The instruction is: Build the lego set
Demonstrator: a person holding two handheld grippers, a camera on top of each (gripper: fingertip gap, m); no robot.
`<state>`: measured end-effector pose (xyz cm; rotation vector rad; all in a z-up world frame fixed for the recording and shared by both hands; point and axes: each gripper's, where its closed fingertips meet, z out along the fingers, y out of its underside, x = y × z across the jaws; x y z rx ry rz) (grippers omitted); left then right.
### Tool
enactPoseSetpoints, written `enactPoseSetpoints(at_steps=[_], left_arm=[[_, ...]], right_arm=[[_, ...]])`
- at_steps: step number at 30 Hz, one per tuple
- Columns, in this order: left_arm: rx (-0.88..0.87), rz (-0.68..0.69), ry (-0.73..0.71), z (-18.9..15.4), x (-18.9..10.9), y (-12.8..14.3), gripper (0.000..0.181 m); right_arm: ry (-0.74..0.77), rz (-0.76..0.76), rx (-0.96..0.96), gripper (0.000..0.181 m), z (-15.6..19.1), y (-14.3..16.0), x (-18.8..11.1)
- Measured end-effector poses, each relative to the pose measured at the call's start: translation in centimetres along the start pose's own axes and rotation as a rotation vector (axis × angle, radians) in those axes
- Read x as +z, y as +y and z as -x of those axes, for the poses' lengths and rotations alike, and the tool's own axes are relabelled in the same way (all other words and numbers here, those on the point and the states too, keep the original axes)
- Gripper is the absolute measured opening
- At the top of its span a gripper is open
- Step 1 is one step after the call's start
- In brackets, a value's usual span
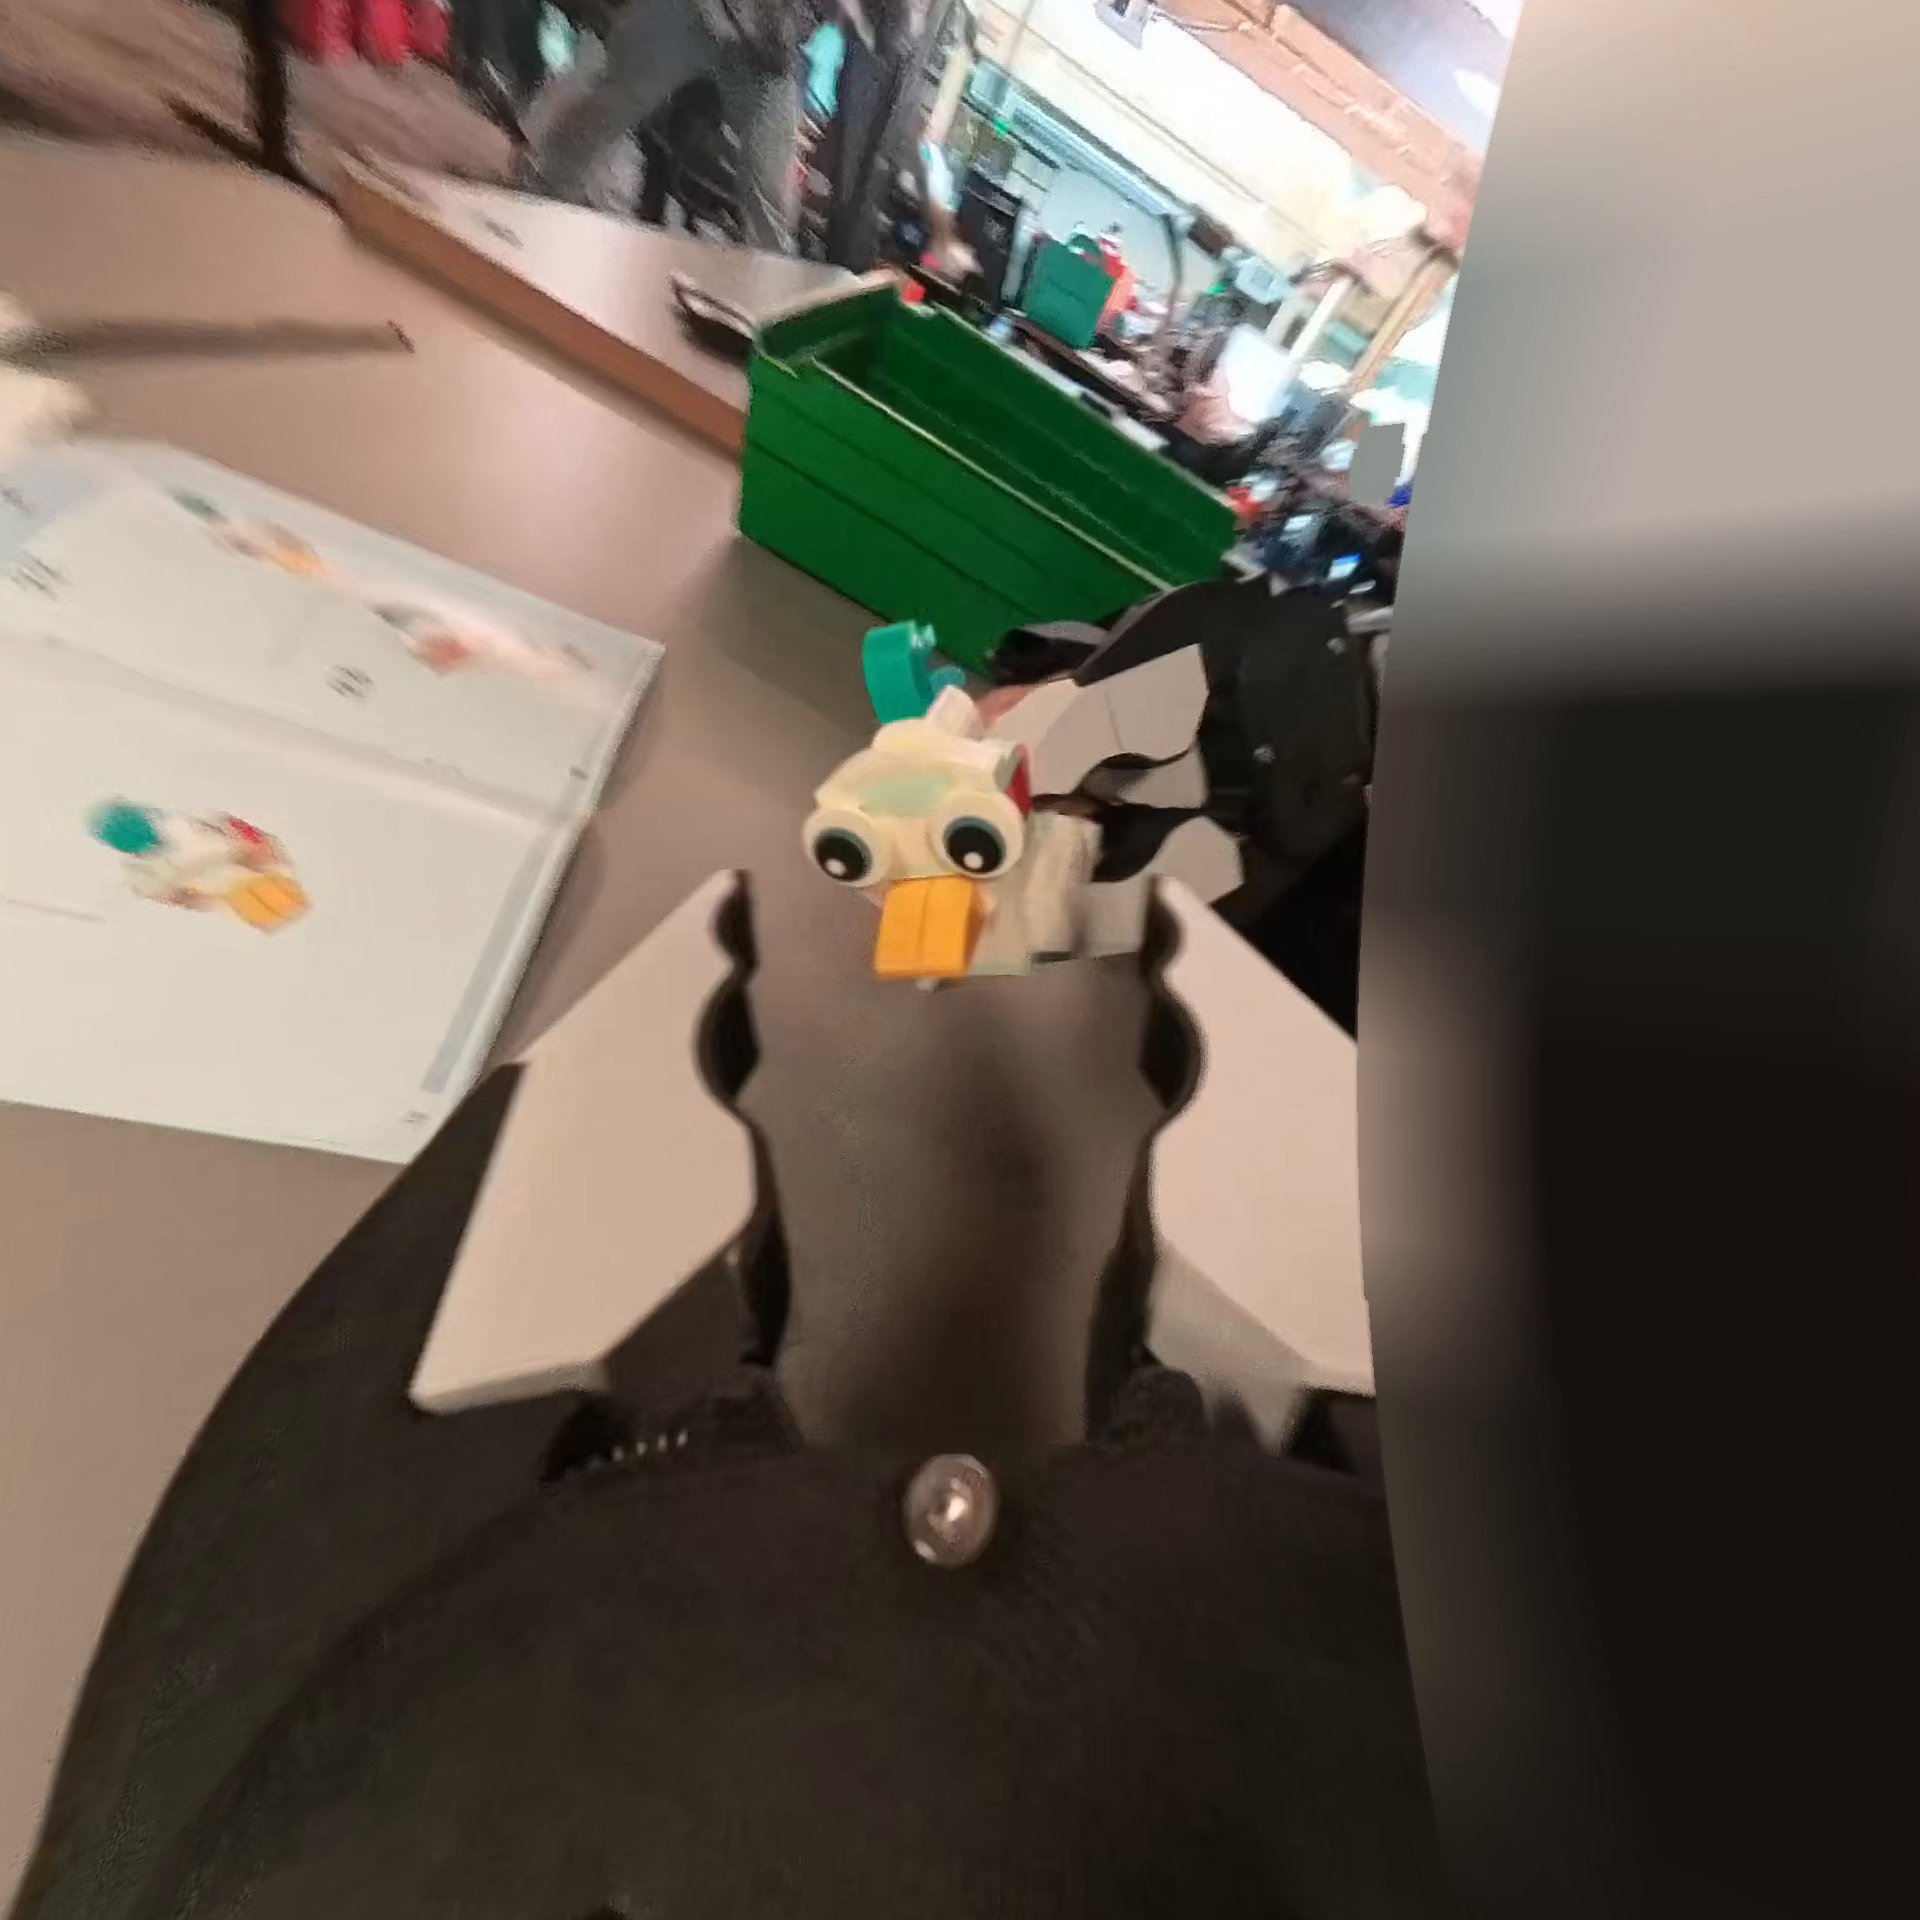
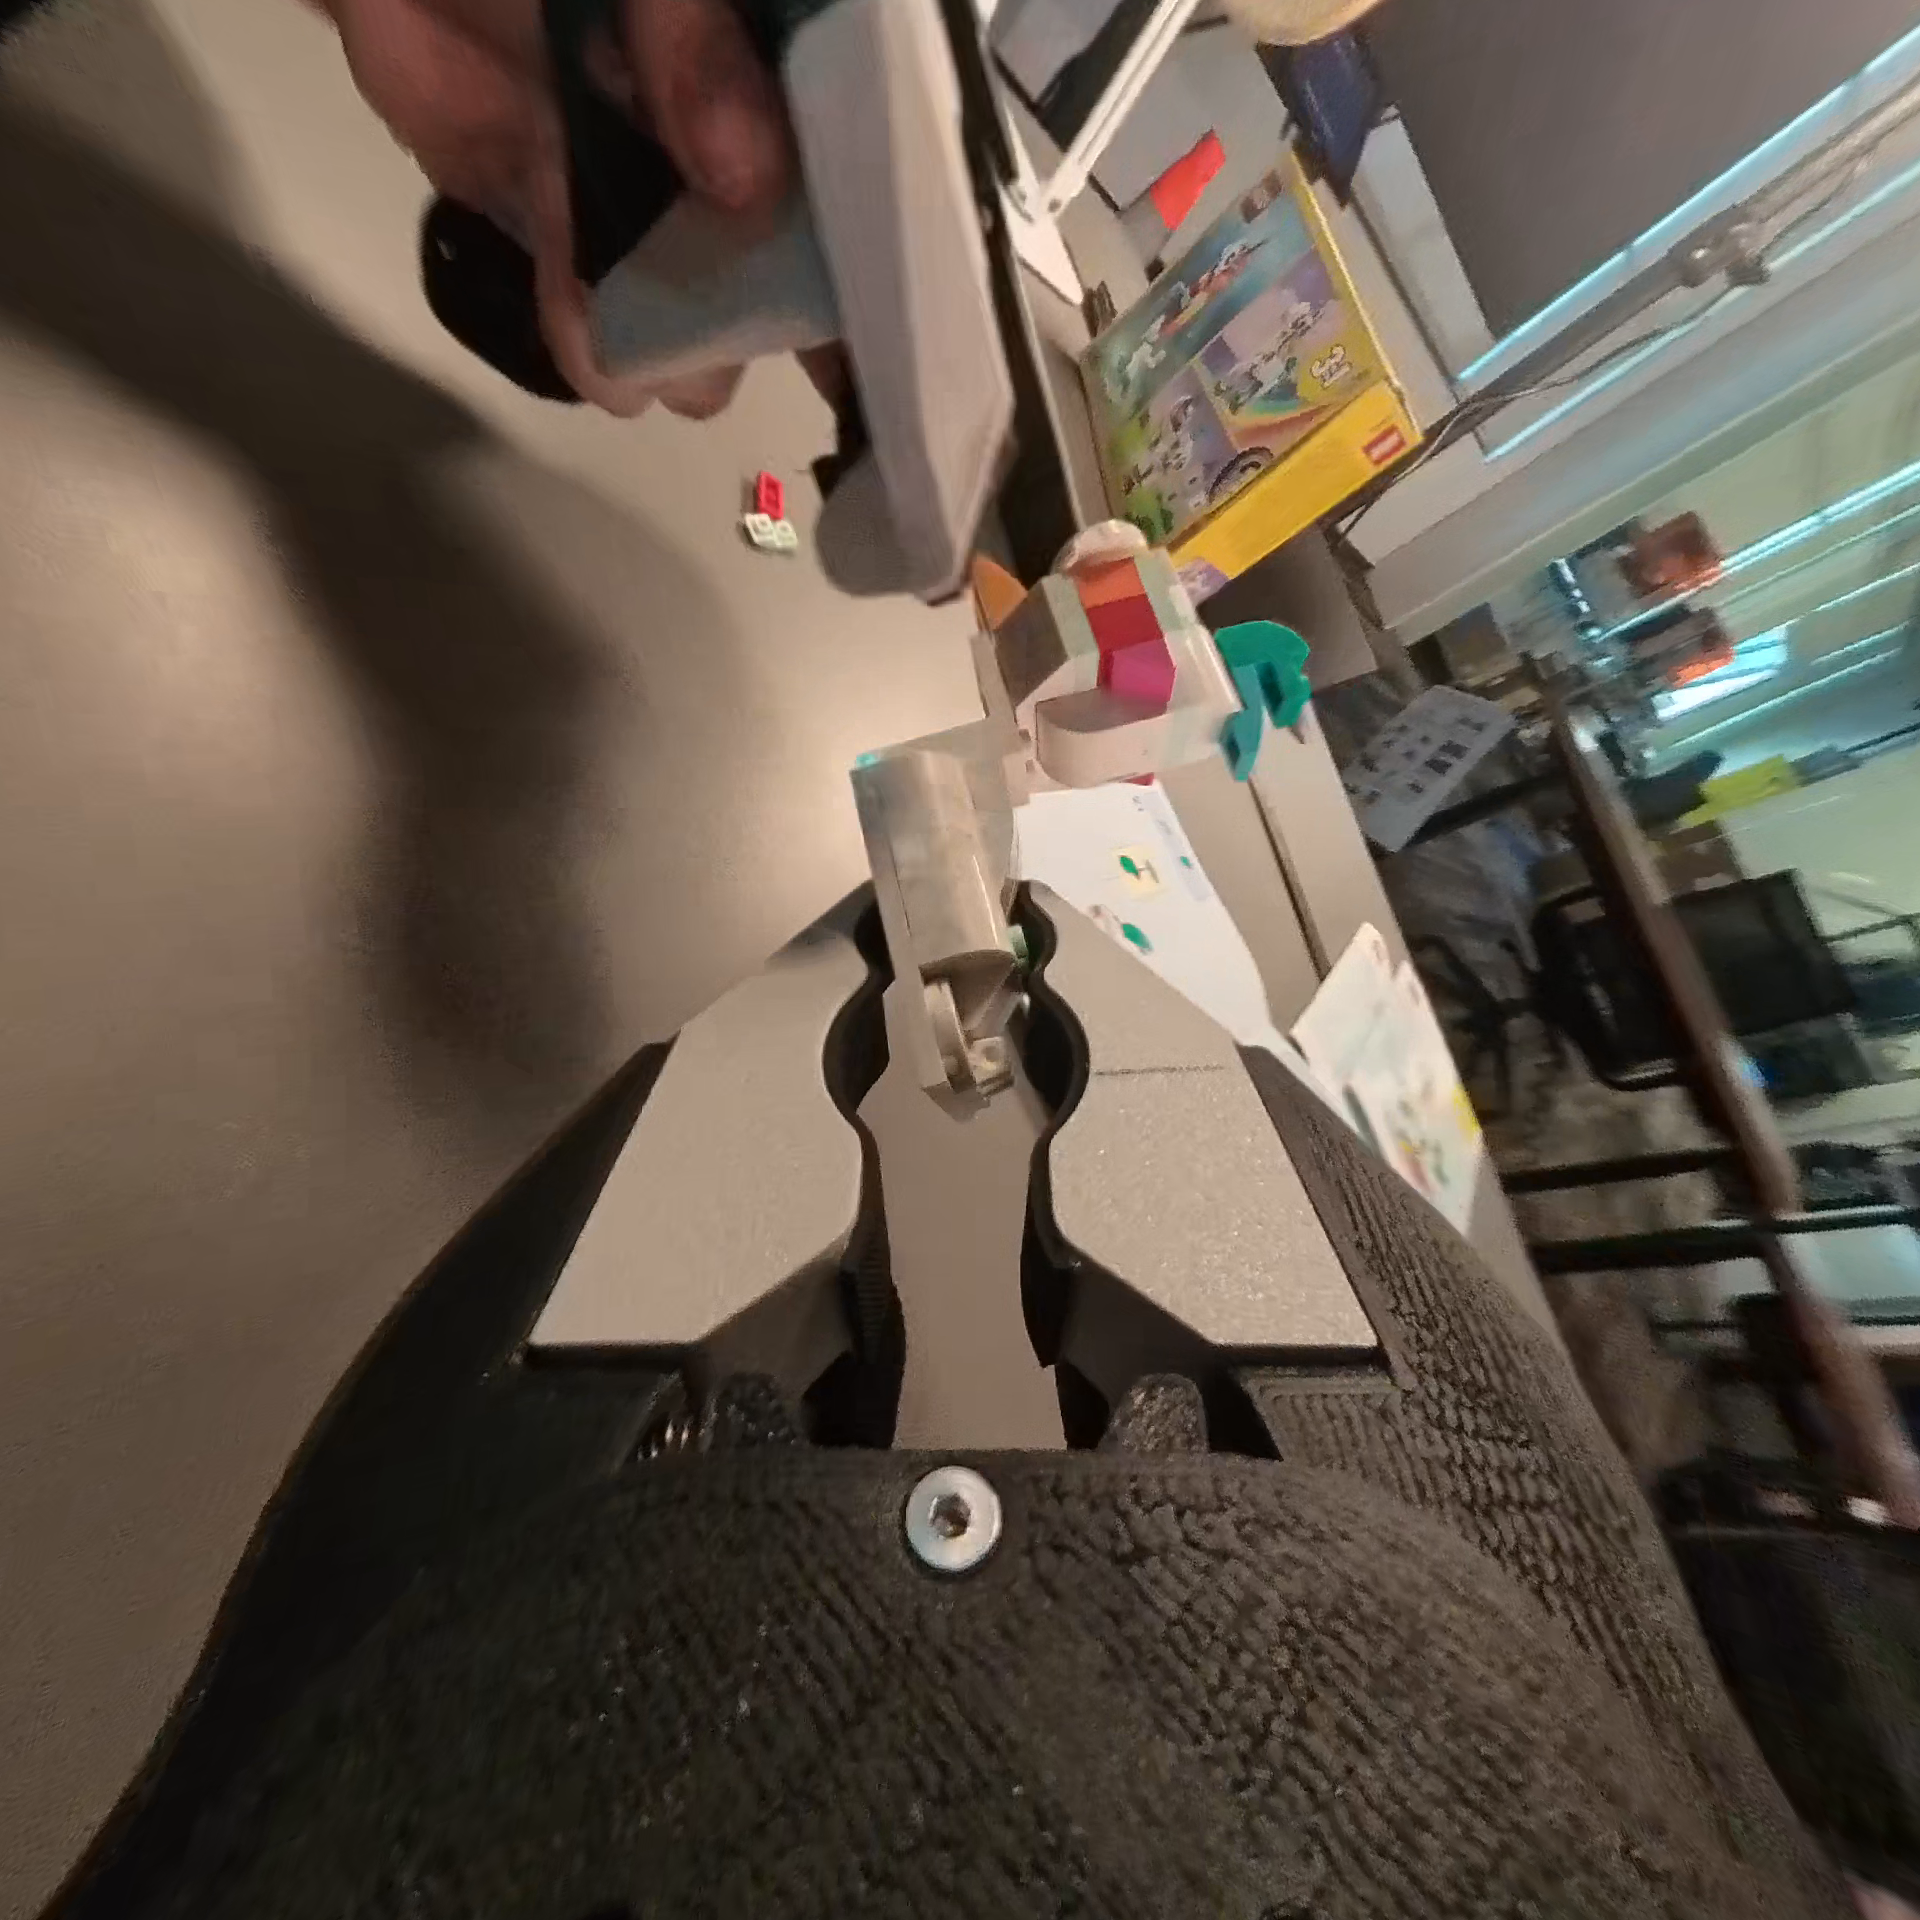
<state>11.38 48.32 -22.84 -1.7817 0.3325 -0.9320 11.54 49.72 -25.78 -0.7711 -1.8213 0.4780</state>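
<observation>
Your right gripper [image 2: 951, 997] has its jaws clenched on the pale neck end of the model [image 2: 1101, 675], whose long axis runs straight out from the fingertips, teal horn farthest. Your left gripper [image 1: 945, 935] stands released, jaws wide; the model [image 1: 925, 842] hangs just beyond its tips, slightly right of centre, eyes and orange beak pointing back at you. The left is free for the next piece. Beyond: booklet [image 1: 291, 790], loose red and pale pieces [image 2: 769, 514], green bin [image 1: 966, 488], box [image 2: 1247, 384].
</observation>
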Motion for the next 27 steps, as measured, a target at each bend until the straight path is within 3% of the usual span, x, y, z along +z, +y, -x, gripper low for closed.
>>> enactPoseSetpoints(at_steps=[1, 4, 7, 12, 14, 21, 27], left_arm=[[0.096, -0.011, -0.074, 0.7, -0.2, -0.1, 0.087], [0.418, -0.027, -0.27, 2.1, -1.1, -0.1, 0.095], [0.57, -0.056, -0.306, 1.6, -1.3, 0.0, 0.088], [0.265, -0.166, -0.092, -0.1, -1.5, -1.2, 0.081], [0.277, -0.219, -0.077, -0.3, -2.3, -2.0, 0.071], [0.829, -0.088, -0.284, -0.8, -2.9, -1.2, 0.063], [0.984, 0.061, -0.321, -0.4, -1.6, 1.0, 0.063]], right_arm=[[-0.012, -0.016, 0.027, 0.019, 0.1, -0.1, 0.0], [-0.068, -0.072, 0.119, 0.019, 0.7, -0.4, 0.3], [-0.106, -0.115, 0.184, 0.019, 1.2, -0.5, 0.6], [-0.105, -0.159, 0.219, 0.019, 1.2, -0.7, 0.8], [-0.114, -0.17, 0.232, 0.019, 1.3, -0.9, 0.8], [-0.179, -0.182, 0.267, 0.019, 2.0, -1.0, 0.6], [-0.254, -0.217, 0.266, 0.019, 3.1, -1.8, 0.2]])
